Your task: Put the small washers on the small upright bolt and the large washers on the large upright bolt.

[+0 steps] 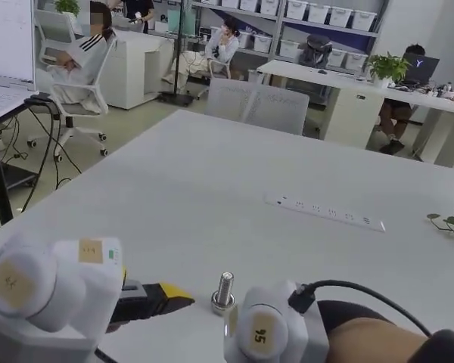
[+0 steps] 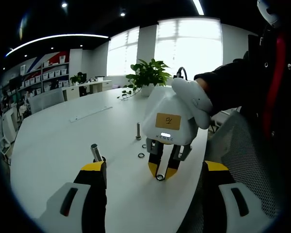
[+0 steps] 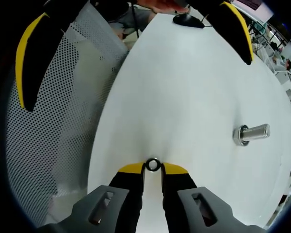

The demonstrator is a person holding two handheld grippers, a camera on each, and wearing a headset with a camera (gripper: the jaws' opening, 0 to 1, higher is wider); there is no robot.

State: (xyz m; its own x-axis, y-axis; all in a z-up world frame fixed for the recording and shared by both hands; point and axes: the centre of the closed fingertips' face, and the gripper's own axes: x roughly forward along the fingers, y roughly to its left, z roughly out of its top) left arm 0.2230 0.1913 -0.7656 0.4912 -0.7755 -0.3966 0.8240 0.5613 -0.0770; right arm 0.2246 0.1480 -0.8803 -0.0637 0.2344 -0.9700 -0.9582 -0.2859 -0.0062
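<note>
1. The right gripper (image 3: 153, 168) has its jaws closed nearly together on a washer (image 3: 153, 165). The washer is a thin metal ring, pinched at its rim by the yellow tips. I cannot tell whether it is a small one or a large one.
2. The left gripper (image 2: 155, 167) has its jaws spread wide with nothing between them, and it faces the right gripper.
3. The step in hand looks like carrying: one washer is picked up and not yet on a bolt.
4. The large bolt (image 3: 252, 133) is a shiny threaded steel shaft on a wider base, standing upright near the held washer. The small bolt (image 2: 138, 131) is thinner and stands farther off.
5. Loose washers (image 2: 141, 155) lie flat near the foot of the small bolt.
6. The next move probably calls for holding the ring level over the matching bolt and centring its hole on the tip before letting go. The ring is thin and slick, so if tilted it could snag on the threads or slip.
7. The table (image 1: 212, 189) is smooth matt white, with a power strip (image 1: 325, 212) farther back.
</note>
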